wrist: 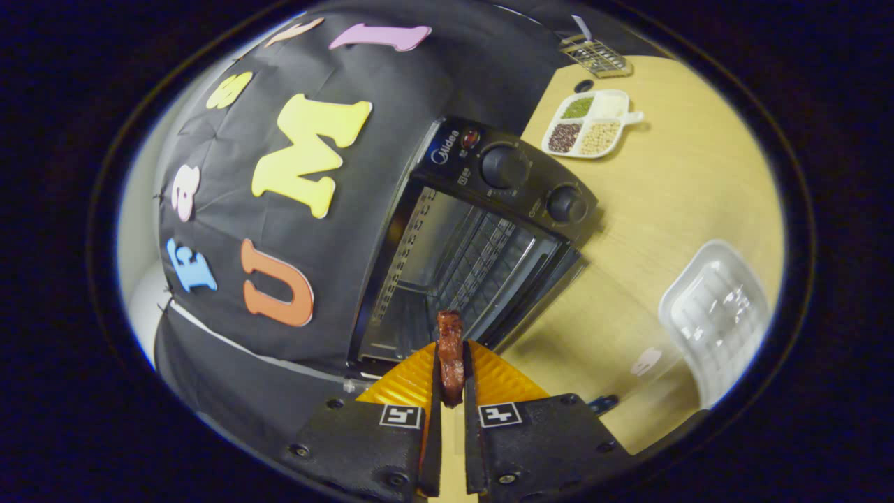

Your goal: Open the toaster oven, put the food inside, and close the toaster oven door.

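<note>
A black toaster oven (482, 230) stands on the wooden table against the booth wall, tilted in my view. Its door is down and open, showing the wire rack (475, 269) inside. My gripper (450, 349) is shut on a reddish-brown strip of food (450, 353), which stands up between the two fingers. The food's top end reaches the oven's opening, just in front of the rack. Two round knobs (504, 166) sit on the oven's control panel.
A clear plastic tray (716, 314) lies on the table (670, 209) to the right of the fingers. Farther back sit a white divided dish of grains (587, 126) and a small wire basket (596, 56).
</note>
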A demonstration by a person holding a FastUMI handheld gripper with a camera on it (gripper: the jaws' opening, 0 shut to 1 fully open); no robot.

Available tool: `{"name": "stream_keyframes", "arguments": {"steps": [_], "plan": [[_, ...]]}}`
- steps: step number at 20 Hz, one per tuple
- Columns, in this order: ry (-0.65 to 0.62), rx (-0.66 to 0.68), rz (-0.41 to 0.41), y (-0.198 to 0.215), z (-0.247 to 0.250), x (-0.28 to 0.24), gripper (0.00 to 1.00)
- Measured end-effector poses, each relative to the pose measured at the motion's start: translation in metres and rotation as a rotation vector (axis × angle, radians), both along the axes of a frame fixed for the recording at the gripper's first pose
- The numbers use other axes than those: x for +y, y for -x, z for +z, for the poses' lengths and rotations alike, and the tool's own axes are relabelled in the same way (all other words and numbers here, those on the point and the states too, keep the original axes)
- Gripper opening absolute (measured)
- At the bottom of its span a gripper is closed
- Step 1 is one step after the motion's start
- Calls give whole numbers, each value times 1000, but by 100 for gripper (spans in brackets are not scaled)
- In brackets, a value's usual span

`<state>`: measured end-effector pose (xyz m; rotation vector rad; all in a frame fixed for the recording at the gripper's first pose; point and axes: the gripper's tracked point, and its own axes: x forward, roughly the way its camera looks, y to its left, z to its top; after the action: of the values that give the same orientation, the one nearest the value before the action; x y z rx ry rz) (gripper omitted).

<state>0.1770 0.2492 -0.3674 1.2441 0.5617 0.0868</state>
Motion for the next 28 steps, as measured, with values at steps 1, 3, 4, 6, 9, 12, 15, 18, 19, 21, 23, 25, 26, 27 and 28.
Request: {"name": "stream_keyframes", "arguments": {"steps": [1, 3, 4, 6, 9, 12, 15, 18, 19, 21, 23, 25, 26, 27, 28], "plan": [[-9, 12, -43, -11, -5, 5, 17], [-34, 17, -109, -30, -8, 15, 17], [-40, 16, -145, -38, -8, 16, 17], [-43, 11, -197, -60, -10, 23, 17], [-35, 22, -240, -85, -18, 30, 16], [-2, 59, -246, -104, -29, 32, 17], [20, 68, -262, -120, -36, 27, 17], [158, 80, -240, -118, -37, 26, 22], [192, 83, -229, -118, -35, 27, 24], [287, 75, -189, -118, -37, 26, 28], [387, 60, -129, -118, -37, 27, 35], [499, 65, -77, -114, -40, 24, 43], [569, 64, -57, -112, -42, 20, 51], [650, 57, -33, -110, -42, 15, 59], [730, 48, -11, -109, -42, 11, 67]]}}
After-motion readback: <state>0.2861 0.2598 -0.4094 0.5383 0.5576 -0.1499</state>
